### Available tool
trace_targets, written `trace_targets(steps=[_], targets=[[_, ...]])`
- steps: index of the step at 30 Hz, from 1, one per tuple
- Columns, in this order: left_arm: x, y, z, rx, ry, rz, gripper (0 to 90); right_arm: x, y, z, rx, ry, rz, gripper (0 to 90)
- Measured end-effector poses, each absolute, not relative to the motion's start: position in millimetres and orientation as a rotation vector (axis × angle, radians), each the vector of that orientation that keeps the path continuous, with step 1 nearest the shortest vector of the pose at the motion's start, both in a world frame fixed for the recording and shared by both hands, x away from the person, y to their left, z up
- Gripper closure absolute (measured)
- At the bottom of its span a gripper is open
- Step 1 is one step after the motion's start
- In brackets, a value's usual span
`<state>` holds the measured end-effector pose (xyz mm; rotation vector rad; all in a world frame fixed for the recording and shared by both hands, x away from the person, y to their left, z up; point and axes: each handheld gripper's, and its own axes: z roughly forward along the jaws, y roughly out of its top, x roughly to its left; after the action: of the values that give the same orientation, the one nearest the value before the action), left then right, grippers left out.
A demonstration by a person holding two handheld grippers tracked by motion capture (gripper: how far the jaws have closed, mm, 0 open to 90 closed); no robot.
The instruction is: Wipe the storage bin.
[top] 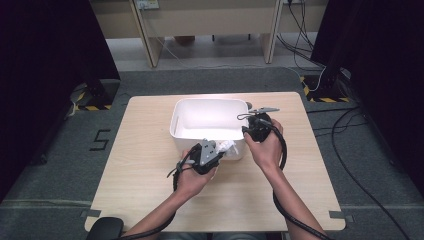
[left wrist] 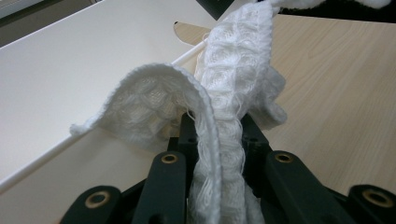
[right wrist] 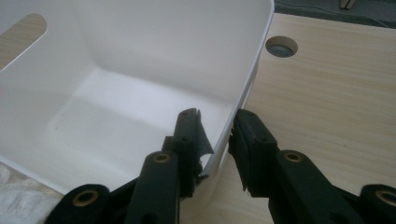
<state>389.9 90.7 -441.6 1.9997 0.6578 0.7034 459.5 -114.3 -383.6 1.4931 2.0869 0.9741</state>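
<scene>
A white plastic bin (top: pixel 210 101) stands in the middle of the wooden table (top: pixel 150 175). My left gripper (top: pixel 220 150) is at the bin's near right corner, shut on a white knitted cloth (top: pixel 228 146). In the left gripper view the cloth (left wrist: pixel 233 70) rises from between the jaws of the left gripper (left wrist: pixel 217 126) and drapes against the bin's outer wall (left wrist: pixel 70 60). My right gripper (top: pixel 246 131) sits at the bin's right wall. In the right gripper view the jaws of the right gripper (right wrist: pixel 217 119) straddle the rim (right wrist: pixel 252 65), one inside and one outside, with a slight gap at the outer pad.
The bin's inside (right wrist: pixel 116 121) looks bare. A round cable hole (right wrist: pixel 281 46) is in the tabletop beside the bin. Bare wood (left wrist: pixel 336 93) lies to the right of the cloth. Cables (top: pixel 350 165) run over the grey floor at right.
</scene>
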Motion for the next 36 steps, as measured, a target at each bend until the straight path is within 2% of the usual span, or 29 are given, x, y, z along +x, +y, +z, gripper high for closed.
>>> trace_targets(steps=[10,36], targets=[[392.6,91.2,-440.9,2.004,0.665,0.695,75.7,456.5,-113.7,-380.6,1.541,2.085,0.986,74.2],[397.1,82.7,-442.8,2.009,0.659,0.682,75.7,457.0,-110.8,-381.8,1.528,2.078,0.994,74.3]])
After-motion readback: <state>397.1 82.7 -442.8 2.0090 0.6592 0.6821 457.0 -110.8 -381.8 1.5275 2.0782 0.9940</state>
